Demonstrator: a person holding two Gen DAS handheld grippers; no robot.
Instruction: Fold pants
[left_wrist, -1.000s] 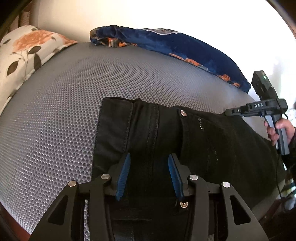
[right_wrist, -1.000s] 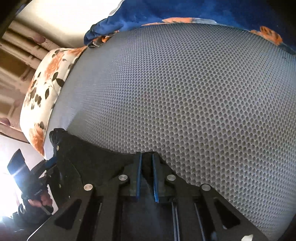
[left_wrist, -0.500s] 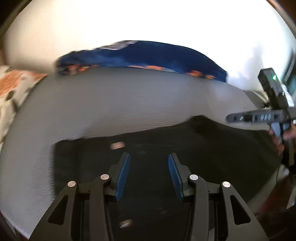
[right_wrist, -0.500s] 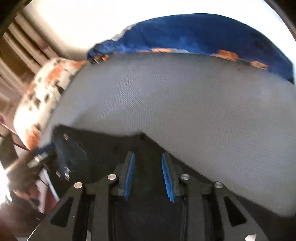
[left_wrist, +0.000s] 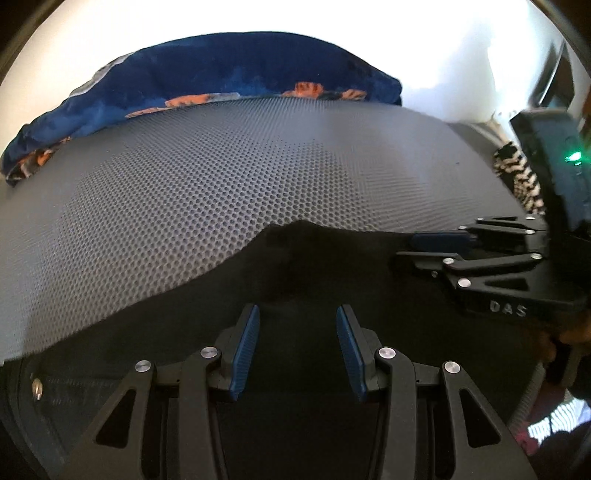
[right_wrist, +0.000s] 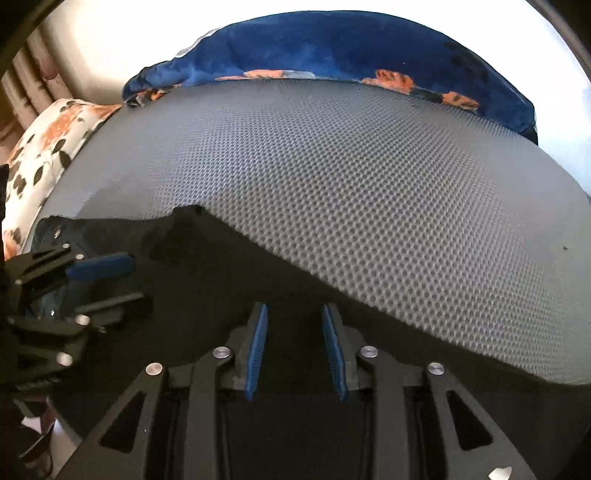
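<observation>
Black pants (left_wrist: 314, 266) lie on a grey mesh mattress (left_wrist: 221, 184), and a folded edge of them rises to a peak. My left gripper (left_wrist: 297, 310) hovers over the dark cloth, open, with nothing pinched between its blue pads. My right gripper (left_wrist: 410, 247) reaches in from the right, close by. In the right wrist view the right gripper (right_wrist: 294, 308) is open above the pants (right_wrist: 221, 266), its pads clear of the cloth. The left gripper (right_wrist: 135, 280) shows at the left, near the waistband rivets.
A blue blanket (right_wrist: 332, 48) with orange flowers lies along the mattress's far edge. A floral pillow (right_wrist: 48, 147) sits at the far left. A black-and-white striped cloth (left_wrist: 517, 177) lies past the right edge. A person's hand (left_wrist: 576, 332) holds the right gripper's handle.
The right gripper's jaws have parted from almost closed at the pants' edge. The left gripper has swept sideways along the pants, from the waistband towards the right gripper, which now looms close.
</observation>
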